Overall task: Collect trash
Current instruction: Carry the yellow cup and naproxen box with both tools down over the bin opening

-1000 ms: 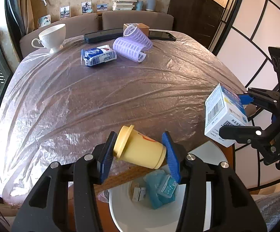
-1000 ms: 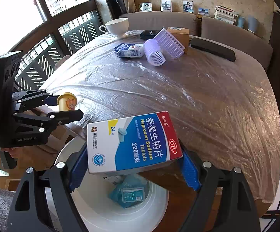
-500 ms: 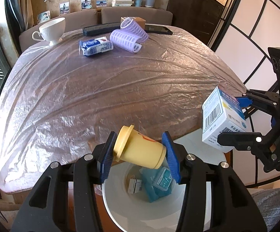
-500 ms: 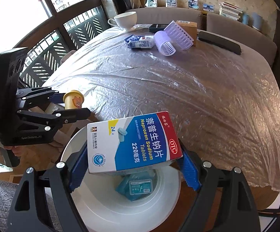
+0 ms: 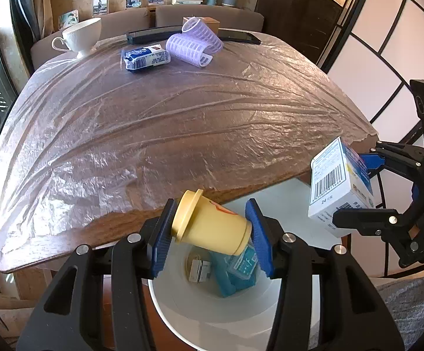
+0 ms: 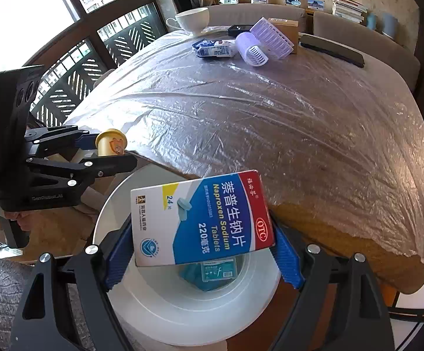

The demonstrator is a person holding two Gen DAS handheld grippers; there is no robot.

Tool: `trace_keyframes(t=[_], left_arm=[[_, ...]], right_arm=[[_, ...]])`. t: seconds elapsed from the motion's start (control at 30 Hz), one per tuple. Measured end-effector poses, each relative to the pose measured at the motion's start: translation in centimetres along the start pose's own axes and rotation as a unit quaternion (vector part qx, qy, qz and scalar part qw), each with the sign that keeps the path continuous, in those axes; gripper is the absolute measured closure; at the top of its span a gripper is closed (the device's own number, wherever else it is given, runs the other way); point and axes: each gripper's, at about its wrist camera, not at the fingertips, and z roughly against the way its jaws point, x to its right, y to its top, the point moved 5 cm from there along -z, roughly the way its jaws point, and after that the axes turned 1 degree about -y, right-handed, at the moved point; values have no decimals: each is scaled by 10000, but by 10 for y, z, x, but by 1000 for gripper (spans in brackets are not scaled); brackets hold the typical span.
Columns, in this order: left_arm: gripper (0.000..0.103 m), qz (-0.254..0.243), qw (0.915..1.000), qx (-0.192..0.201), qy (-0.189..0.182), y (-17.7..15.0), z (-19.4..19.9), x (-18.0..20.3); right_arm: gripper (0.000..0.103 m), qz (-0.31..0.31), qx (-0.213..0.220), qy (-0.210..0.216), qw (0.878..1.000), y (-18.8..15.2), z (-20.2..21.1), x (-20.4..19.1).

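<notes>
The left gripper (image 5: 210, 229) clamps a yellow cup (image 5: 210, 228) sideways at lower centre, over the white bin (image 5: 212, 316) — poised to drop. The right gripper (image 6: 203, 251) clamps a tablet box (image 6: 201, 219) (lower centre) above the bin too.

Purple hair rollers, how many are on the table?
2, at the table's far end: one ribbed purple plastic roller lying on its side, another right behind, leaning against the brown box.
</notes>
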Motion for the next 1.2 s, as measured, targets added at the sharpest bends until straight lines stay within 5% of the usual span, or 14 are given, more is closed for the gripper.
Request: trace_keyframes(t=[1.2], left_arm=[[53,-205,9986,-469,112,-37,-24,5]], right_arm=[[22,64,-610,-6,9981,-39,-40,0]])
